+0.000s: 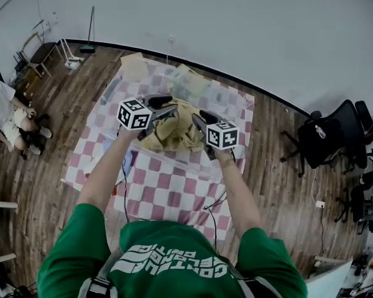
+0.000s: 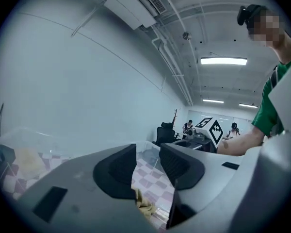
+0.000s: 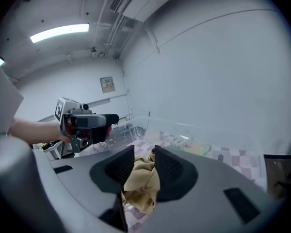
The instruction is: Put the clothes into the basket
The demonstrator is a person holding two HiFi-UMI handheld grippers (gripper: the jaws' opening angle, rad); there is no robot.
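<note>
Lifting step: left gripper [image 2: 148,150] and right gripper [image 3: 143,153] both clench the crumpled mustard-yellow fabric garment [image 3: 141,181] (left by an edge). Next, carry it over the clear plastic basket [image 3: 194,129] and release.

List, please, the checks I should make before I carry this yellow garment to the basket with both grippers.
1. Grip of the right gripper on the yellow garment: ok, cloth is bunched between its jaws.
2. Grip of the left gripper: cannot tell, only a scrap of cloth shows low between its jaws.
3. Garment clear of the table: cannot tell, its lower folds hang toward it.
4. Top of the basket open: ok, no lid shows.
5. Room inside: ok, some clothes lie there, space remains.
</note>
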